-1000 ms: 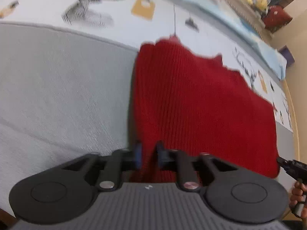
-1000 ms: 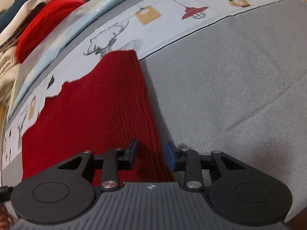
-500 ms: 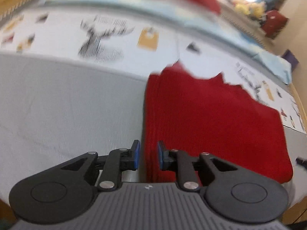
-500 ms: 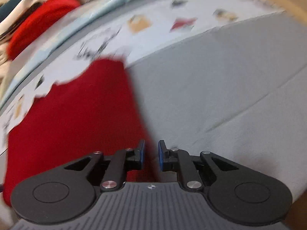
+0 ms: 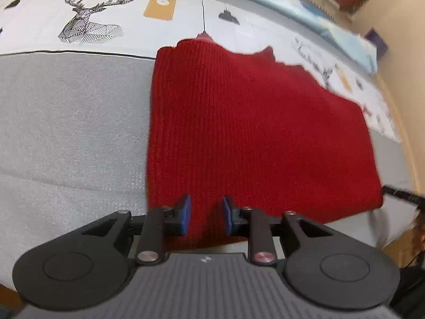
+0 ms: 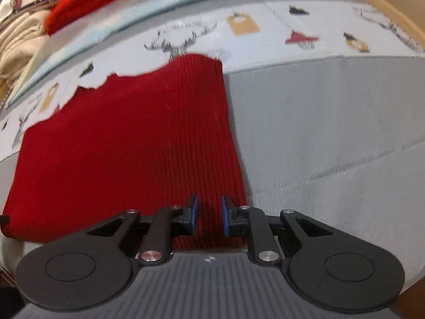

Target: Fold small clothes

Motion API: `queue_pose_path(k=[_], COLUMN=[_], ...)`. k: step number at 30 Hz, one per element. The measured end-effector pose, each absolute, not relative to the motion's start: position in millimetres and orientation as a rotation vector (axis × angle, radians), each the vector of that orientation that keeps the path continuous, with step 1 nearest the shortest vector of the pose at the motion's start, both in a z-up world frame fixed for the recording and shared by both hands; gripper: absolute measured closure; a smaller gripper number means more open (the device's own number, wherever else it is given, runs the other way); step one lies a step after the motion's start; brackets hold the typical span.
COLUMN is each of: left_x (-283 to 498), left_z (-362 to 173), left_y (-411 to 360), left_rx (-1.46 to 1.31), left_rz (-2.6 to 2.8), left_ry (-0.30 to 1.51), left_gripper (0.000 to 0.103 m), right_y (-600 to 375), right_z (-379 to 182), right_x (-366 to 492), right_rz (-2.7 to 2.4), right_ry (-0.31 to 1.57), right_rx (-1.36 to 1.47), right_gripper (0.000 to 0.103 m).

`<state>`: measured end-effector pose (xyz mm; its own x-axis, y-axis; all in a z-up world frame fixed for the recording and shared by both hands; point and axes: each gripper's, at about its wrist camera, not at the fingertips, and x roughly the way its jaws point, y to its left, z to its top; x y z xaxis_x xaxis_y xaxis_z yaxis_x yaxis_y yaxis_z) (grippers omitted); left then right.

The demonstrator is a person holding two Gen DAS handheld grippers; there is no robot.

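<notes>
A red knitted garment (image 5: 252,133) lies flat on the grey bed cover, folded into a rough rectangle; it also shows in the right wrist view (image 6: 127,146). My left gripper (image 5: 205,214) is over its near left corner, jaws partly open with red knit between the blue pads. My right gripper (image 6: 209,214) is over the near right corner, jaws partly open with red knit between the pads. I cannot tell whether either pair of pads touches the cloth.
A white printed sheet with deer and lamp drawings (image 5: 93,24) runs behind the garment. A pile of other clothes, red and cream (image 6: 53,13), lies at the far left in the right wrist view. The bed's wooden edge (image 6: 398,21) shows at right.
Both grippers have moved inward over the garment's near corners. The left jaws and the right jaws have opened wider than half a second ago.
</notes>
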<state>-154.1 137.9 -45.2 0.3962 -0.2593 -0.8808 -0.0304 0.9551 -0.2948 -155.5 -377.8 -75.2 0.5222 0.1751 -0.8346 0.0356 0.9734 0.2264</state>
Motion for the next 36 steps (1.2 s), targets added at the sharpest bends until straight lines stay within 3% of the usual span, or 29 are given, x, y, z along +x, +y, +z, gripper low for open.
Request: queue_pose_path(k=[4, 9, 13, 18, 22, 28, 36], left_x=[-147.6, -150.6, -147.6, -147.5, -141.6, -151.1, -197.0], left_z=[-58.7, -35.4, -53.0, -43.3, -51.9, -12.2, 76.0], left_y=[138.0, 148.1, 147.1, 147.1, 145.0, 152.0, 155.3], left_rx=[-0.222, -0.323, -0.271, -0.314, -0.276, -0.278, -0.071], left_rz=[-0.095, -0.095, -0.03, -0.047, -0.02, 0.041, 0.097], left_ry=[1.231, 1.101, 1.217, 1.162, 1.212, 1.002, 0.661], left_gripper=[0.076, 0.076, 0.076, 0.076, 0.076, 0.075, 0.045], right_y=[-375.0, -383.2, -378.5, -377.5, -370.4, -352.8, -299.8], right_z=[-90.7, -75.3, -94.7, -81.9, -97.4, -67.5, -27.4], right_x=[-155.7, -159.6, -151.1, -149.6, -144.2, -149.3, -161.5], right_rz=[0.067, 0.061, 0.019, 0.024, -0.007, 0.028, 0.14], right_ry=[1.104, 1.016, 1.113, 1.034, 1.121, 0.962, 0.793], right_rx=[0.152, 0.232, 0.163, 0.205, 0.136, 0.103, 0.166], right_gripper=[0.079, 0.078, 0.076, 0.072, 0.068, 0.065, 0.065])
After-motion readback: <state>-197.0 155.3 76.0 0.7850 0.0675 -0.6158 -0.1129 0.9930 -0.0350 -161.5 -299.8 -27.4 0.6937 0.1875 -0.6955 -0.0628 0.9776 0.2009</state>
